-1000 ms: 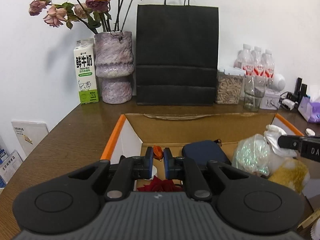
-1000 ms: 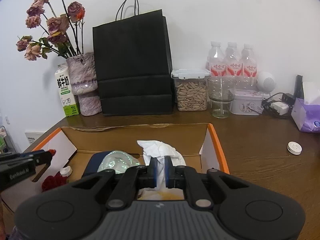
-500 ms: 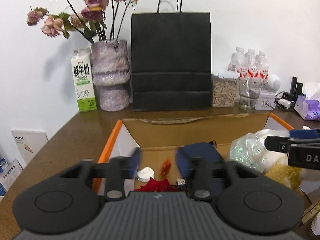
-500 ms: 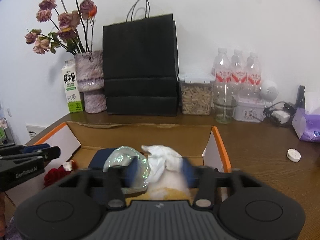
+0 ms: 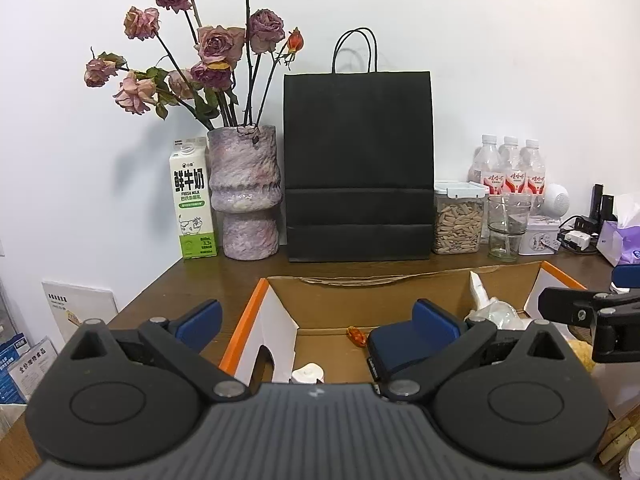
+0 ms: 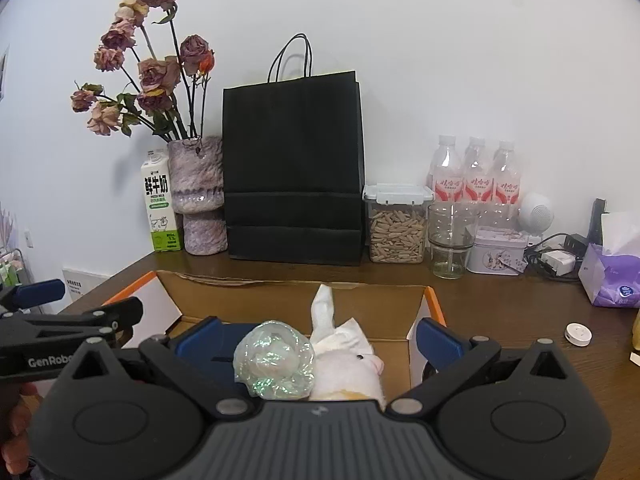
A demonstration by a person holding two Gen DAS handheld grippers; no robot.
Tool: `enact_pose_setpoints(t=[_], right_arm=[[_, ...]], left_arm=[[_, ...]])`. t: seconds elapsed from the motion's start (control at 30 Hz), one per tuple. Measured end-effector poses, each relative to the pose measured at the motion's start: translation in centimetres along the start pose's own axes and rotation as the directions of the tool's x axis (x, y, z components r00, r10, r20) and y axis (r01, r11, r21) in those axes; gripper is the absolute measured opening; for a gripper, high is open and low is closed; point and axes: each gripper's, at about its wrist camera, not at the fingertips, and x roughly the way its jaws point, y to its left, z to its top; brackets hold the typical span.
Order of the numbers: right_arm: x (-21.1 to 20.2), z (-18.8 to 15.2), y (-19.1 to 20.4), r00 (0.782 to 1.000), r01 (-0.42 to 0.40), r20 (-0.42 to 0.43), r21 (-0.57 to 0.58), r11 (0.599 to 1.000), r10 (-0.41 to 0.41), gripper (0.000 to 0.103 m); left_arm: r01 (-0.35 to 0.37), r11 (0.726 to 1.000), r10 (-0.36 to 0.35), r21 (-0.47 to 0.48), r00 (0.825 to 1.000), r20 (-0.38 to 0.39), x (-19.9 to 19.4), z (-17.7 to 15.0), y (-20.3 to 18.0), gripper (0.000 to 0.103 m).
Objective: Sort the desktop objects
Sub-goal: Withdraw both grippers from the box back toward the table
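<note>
Open cardboard box (image 6: pixel 288 300) w/ orange-edged flaps sat on my desk. Inside: navy pouch (image 5: pixel 404 342), iridescent plastic ball (image 6: pixel 274 362) touching white plush rabbit (image 6: pixel 344 368), small orange bit (image 5: pixel 357 336), white cap (image 5: pixel 307 372).

It looked like a home or small office desk: a wooden table (image 6: pixel 500 312) stood against a plain white wall. Behind an open cardboard box (image 6: pixel 280 300) stood a vase of dried roses (image 6: pixel 196 196), a milk carton (image 6: pixel 160 204), a black paper bag (image 6: pixel 294 168), water bottles (image 6: pixel 476 172) and a tissue pack (image 6: pixel 612 276).
</note>
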Motion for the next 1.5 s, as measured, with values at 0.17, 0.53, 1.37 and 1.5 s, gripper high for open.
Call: enact_pose_setpoints(t=[0.17, 0.53, 1.37, 1.5], right_arm=[[-0.1, 0.0, -0.1, 1.000, 0.007, -0.005, -0.001, 1.000, -0.007, 0.103], [-0.3, 0.0, 0.1, 1.000, 0.010, -0.008, -0.011, 1.000, -0.010, 0.103], [-10.8, 2.7, 2.8, 0.991, -0.021, 0.133, -0.080, 0.997, 0.031, 0.103], [-13.1, 2.0, 3.1, 0.991, -0.025, 0.129, -0.084, 0.996, 0.036, 0.103]], left_arm=[[0.000, 1.000, 0.000, -0.007, 1.000, 0.003, -0.2, 0.0, 0.0, 0.103], [0.018, 0.999, -0.017, -0.037, 1.000, 0.014, -0.8, 0.1, 0.4, 0.103], [0.024, 0.996, -0.014, -0.088, 0.994, 0.110, -9.3, 4.3, 2.1, 0.103], [0.023, 0.996, -0.012, -0.091, 0.993, 0.114, -11.5, 4.1, 2.5, 0.103]])
